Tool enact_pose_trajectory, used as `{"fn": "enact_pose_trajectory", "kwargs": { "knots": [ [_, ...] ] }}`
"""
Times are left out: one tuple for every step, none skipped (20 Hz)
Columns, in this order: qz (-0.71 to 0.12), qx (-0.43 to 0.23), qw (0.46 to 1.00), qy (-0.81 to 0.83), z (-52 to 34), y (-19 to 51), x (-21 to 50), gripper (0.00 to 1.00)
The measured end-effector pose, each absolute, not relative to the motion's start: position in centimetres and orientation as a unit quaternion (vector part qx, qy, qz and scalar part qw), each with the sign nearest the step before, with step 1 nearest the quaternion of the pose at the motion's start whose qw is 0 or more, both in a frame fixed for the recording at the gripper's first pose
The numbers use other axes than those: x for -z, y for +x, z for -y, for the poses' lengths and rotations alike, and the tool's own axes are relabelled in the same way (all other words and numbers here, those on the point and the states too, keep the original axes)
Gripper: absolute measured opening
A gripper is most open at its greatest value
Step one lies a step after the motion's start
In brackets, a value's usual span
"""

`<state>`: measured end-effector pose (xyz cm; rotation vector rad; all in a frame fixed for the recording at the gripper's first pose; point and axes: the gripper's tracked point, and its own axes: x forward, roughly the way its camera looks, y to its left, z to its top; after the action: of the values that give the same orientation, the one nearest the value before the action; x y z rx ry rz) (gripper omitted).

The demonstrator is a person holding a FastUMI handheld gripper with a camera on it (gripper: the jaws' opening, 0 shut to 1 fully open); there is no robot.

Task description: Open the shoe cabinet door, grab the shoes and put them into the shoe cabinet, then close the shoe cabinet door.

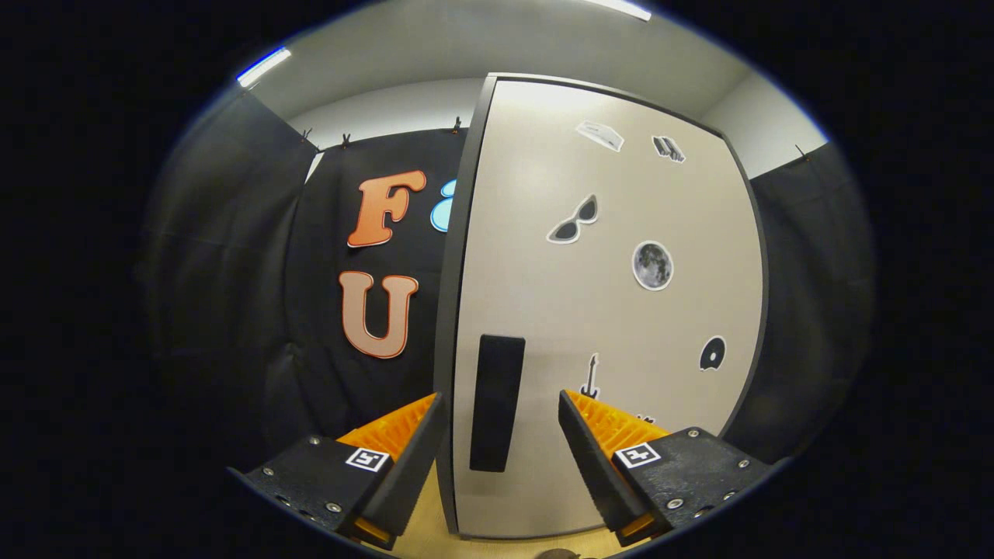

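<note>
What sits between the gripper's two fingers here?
In the gripper view, the open gripper frames the cabinet door's dark handle, just ahead, near the door's left edge.

The shoe cabinet door (606,310) has a smooth, matt pale face with a soft sheen near its top, edged by a dark matt band. Its handle (497,402) looks like dull black plastic. Flat paper-like stickers (652,265) lie on the door face. The hand-held gripper (501,407), fingers spread apart, shows grainy matt plastic bodies with small metal screws and ribbed pads. The floor (423,528) below looks like light wood.
</note>
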<state>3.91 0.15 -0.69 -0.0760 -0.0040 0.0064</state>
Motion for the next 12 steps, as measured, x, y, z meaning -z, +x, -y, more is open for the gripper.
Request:
{"fn": "enact_pose_trajectory", "kwargs": {
  "knots": [
    [0.008,0.003,0.999,-0.045,0.3,4.1,0.4,0.9],
    [0.01,-0.001,0.999,-0.047,0.3,4.5,0.3,0.89],
    [0.007,-0.004,0.999,-0.049,0.1,4.7,0.5,0.89],
    [0.004,-0.003,0.999,-0.05,0.1,4.7,0.5,0.89],
    [0.003,-0.003,0.999,-0.05,0.2,4.6,0.5,0.89],
    [0.003,-0.003,0.999,-0.049,0.2,4.6,0.5,0.88],
    [0.001,-0.002,0.999,-0.049,0.2,4.8,0.7,0.88],
    [-0.003,-0.001,0.999,-0.048,0.1,4.8,0.9,0.88],
    [-0.009,0.001,0.999,-0.048,0.3,4.6,1.0,0.87],
    [-0.015,0.003,0.999,-0.047,0.4,4.5,1.2,0.84],
    [-0.019,0.003,0.999,-0.044,0.3,4.3,1.4,0.83],
    [-0.022,0.002,0.999,-0.041,0.2,4.3,1.5,0.78]
  ]
}}
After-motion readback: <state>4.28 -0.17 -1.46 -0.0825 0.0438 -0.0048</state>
